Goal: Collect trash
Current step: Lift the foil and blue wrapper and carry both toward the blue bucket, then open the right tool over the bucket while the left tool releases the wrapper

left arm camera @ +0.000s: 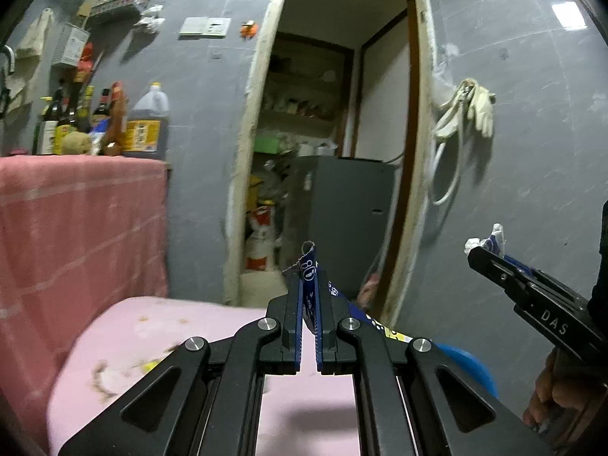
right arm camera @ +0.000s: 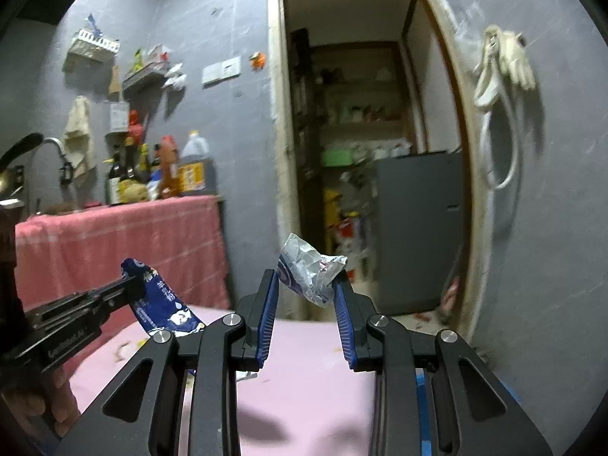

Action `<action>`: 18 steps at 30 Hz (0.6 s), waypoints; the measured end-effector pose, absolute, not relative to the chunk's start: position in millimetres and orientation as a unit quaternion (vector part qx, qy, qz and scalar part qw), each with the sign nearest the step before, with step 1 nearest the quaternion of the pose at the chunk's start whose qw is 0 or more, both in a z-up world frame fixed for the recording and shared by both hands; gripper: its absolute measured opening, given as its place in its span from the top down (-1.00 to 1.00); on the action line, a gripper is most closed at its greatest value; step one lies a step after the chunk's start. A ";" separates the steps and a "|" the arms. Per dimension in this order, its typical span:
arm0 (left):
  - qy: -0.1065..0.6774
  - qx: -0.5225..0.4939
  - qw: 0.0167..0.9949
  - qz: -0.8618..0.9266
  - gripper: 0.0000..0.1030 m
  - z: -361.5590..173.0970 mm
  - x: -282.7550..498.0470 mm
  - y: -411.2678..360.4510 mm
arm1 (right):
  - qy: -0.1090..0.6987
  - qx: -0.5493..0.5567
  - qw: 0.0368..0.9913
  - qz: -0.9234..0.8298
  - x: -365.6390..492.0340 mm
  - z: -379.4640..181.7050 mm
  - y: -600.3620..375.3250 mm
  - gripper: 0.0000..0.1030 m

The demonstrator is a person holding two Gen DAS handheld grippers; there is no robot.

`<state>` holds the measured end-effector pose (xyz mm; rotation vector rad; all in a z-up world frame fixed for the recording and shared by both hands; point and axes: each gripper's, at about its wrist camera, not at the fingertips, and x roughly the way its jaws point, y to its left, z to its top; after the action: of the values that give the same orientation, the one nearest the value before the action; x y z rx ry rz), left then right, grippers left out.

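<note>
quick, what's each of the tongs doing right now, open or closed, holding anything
Left tongs: closed on a blue wrapper.
Right tongs: closed on a crumpled white wrapper.

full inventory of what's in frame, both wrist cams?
blue wrapper: 1, dark blue, white print, in left gripper
crumpled wrapper: 1, white and blue, in right gripper
table: 1, pink top with crumbs, below both grippers
cloth: 1, pink-red, draped over counter at left
bottles: several, dark and yellow, on counter
jug: 1, dark liquid, yellow label, beside bottles
wall shelf: 1, grey wall, above bottles
gloves: a pair at least, off-white, hung right of doorway
cabinet: 1, grey, in doorway
left gripper: 1, black, blue pads, shut on blue wrapper
right gripper: 1, black, blue pads, shut on crumpled wrapper
</note>
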<state>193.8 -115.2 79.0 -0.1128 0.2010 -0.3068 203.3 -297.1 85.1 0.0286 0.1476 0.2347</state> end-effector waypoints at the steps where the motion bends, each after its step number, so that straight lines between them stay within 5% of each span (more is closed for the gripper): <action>1: 0.096 -0.057 0.981 -0.159 0.94 81.7 196.9 -123.1 | 0.072 0.014 0.992 0.106 204.1 87.8 -304.7 0.47; 18: 0.221 -0.040 0.942 -0.248 0.93 37.8 279.7 -264.1 | 0.168 0.071 0.983 -0.017 229.0 33.9 -420.3 0.45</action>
<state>279.7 -264.1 37.8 -0.0826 0.4517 -0.5068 229.0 -420.3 33.9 0.1420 0.3371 -0.0346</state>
